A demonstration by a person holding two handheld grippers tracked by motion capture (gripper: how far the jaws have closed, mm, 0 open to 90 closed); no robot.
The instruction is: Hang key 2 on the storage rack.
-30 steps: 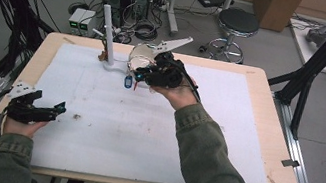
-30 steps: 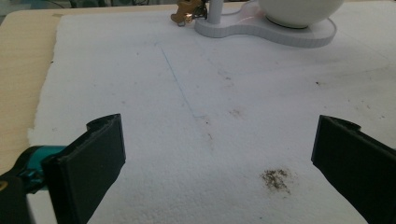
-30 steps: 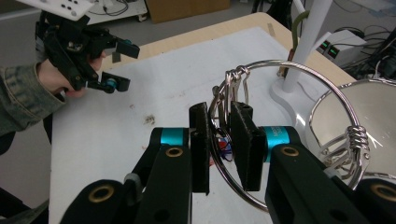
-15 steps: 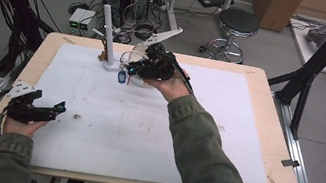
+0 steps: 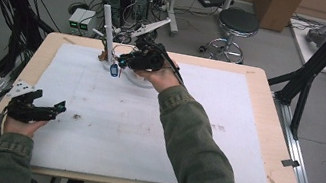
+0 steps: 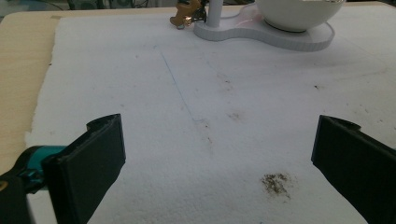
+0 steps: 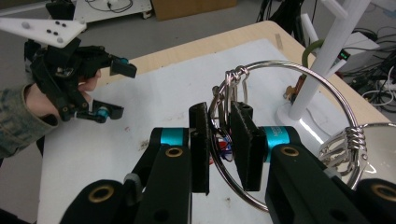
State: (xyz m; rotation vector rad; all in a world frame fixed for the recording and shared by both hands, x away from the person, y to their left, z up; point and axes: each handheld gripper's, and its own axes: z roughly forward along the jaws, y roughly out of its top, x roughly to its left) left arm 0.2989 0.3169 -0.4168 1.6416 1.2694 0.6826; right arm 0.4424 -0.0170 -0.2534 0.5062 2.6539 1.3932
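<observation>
Fingers [image 7: 243, 140] of the right gripper [image 5: 128, 60] are pinching a key ring [image 7: 285, 135] above the white stand [image 5: 108, 33], likely needing hooking onto it, while the left gripper [image 5: 48, 109] is resting spread on the desk [image 5: 264, 140].

A large silver wire key ring [image 7: 280, 135] carrying smaller rings hangs tilted above the table's far edge.

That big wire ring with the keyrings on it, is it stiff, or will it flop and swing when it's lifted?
The wire ring probably stays stiff: it holds its round arc while pinched in the right gripper. The smaller rings look loosely threaded, so they would likely slide and jingle. The blue tag dangles below and probably swings.
</observation>
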